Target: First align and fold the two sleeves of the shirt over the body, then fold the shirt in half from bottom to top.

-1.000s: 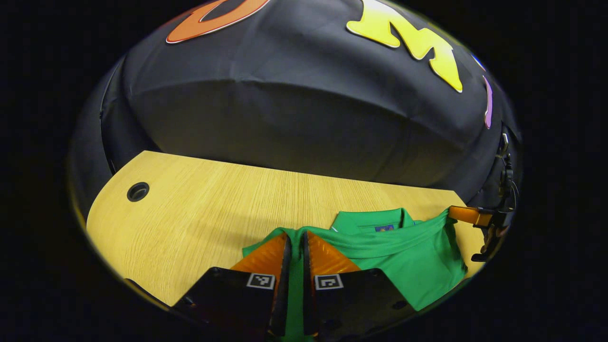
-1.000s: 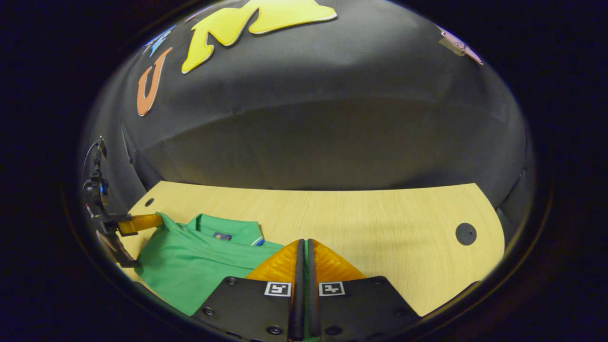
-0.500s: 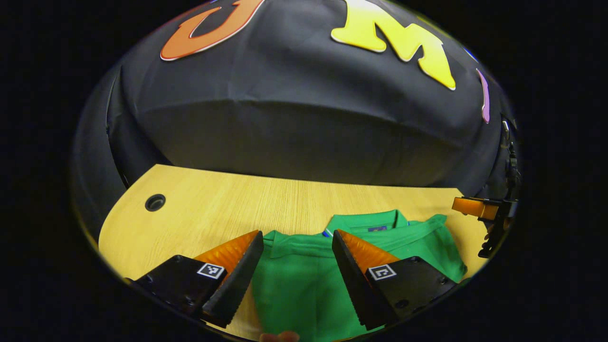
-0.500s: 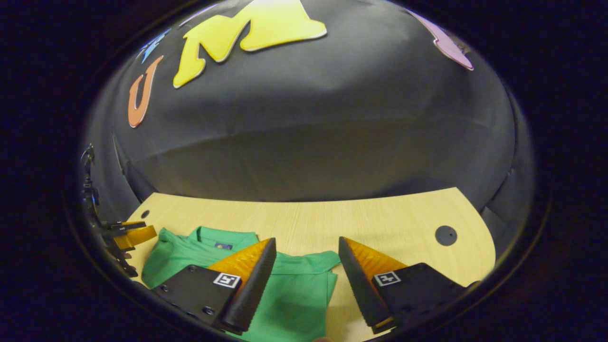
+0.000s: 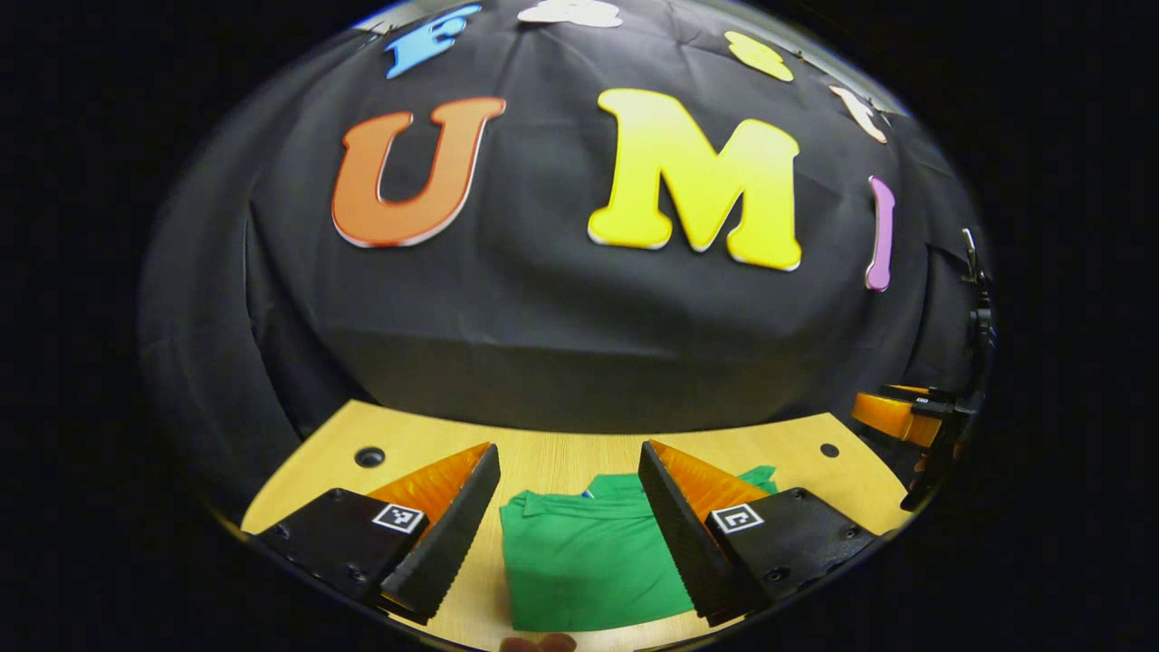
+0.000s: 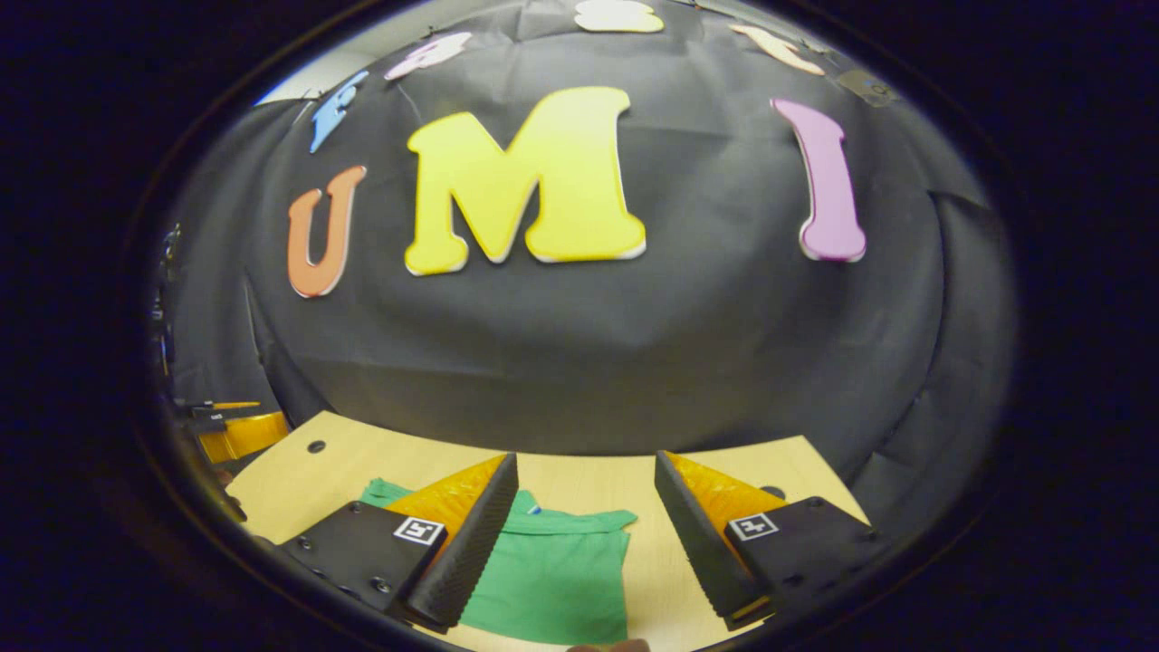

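A pale wood-grain bench [image 5: 561, 457] with rounded corners stands against the booth's black cloth wall, and on it lies the folded green polo shirt [image 5: 584, 561]. In the left gripper view the left claw [image 5: 569, 525] is spread wide, its fingers framing the shirt without touching it; a second ago those fingers were pressed together on the green fabric, and half a second ago they had already let go. The right claw [image 6: 584, 534] is likewise spread in the right gripper view, where the shirt [image 6: 552, 570] lies between and partly behind its fingers; it too was pinched shut on the cloth a second ago. Both cameras now sit farther back and higher than before, so the shirt looks smaller and much more of the wall shows. The shirt is a smooth knit, a compact rectangle with its top fold lying across it; the collar is mostly covered, with only a small bit peeking out at the far edge. Small round cable holes [image 5: 368, 456] pierce the bench near its far corners. At the right rim of the left gripper view the other claw shows partly cut off and distorted; whether it is spread cannot be judged there. A fingertip [image 5: 539, 643] peeks in at the bottom edge.
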Demonstrator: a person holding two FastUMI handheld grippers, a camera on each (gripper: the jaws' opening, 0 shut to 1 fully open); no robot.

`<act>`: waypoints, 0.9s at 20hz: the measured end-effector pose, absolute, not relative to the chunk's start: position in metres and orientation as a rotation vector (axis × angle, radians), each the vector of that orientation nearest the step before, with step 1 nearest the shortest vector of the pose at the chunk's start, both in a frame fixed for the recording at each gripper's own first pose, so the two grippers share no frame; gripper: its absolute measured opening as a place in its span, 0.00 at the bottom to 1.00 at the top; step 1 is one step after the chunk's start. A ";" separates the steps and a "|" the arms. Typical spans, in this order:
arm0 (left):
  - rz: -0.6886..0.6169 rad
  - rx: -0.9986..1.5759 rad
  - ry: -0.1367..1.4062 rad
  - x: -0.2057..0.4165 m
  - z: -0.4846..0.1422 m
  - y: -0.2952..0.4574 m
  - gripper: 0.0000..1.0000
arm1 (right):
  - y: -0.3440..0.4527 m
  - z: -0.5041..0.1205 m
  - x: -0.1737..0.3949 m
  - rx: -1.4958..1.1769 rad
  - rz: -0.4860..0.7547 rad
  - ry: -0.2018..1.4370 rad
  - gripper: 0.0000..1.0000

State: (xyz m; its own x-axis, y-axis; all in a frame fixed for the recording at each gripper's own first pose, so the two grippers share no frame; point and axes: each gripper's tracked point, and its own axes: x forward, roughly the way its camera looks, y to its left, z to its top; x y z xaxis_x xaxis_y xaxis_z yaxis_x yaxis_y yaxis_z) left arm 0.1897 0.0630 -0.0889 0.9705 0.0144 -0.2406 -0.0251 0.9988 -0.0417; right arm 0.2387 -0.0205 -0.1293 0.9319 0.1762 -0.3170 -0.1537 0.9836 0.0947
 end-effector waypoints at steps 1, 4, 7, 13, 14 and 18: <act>0.017 -0.028 0.212 0.180 -0.069 0.059 0.99 | -0.020 -0.109 0.224 0.054 0.170 0.294 0.97; 0.014 -0.016 0.129 0.138 -0.016 0.049 0.99 | -0.014 -0.057 0.178 0.042 0.173 0.201 0.92; 0.016 -0.039 0.067 0.092 0.023 0.038 0.98 | -0.008 -0.023 0.128 0.028 0.176 0.138 0.93; -0.004 -0.029 -0.005 0.013 0.060 0.011 0.98 | 0.000 -0.002 0.038 0.047 0.167 0.113 0.96; -0.002 -0.026 -0.004 0.005 0.060 0.009 0.98 | 0.000 -0.004 0.028 0.063 0.161 0.123 0.93; 0.031 -0.004 -0.010 -0.025 0.050 0.007 0.98 | -0.015 -0.014 -0.004 0.119 0.088 0.146 0.96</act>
State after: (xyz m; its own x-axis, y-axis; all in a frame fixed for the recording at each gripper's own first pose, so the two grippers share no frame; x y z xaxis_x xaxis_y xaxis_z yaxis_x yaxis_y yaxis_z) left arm -0.0247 0.0066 0.0499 0.9995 0.0311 0.0096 -0.0311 0.9995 -0.0043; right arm -0.0041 -0.0150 -0.0137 0.9856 0.0956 -0.1397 -0.0783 0.9891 0.1248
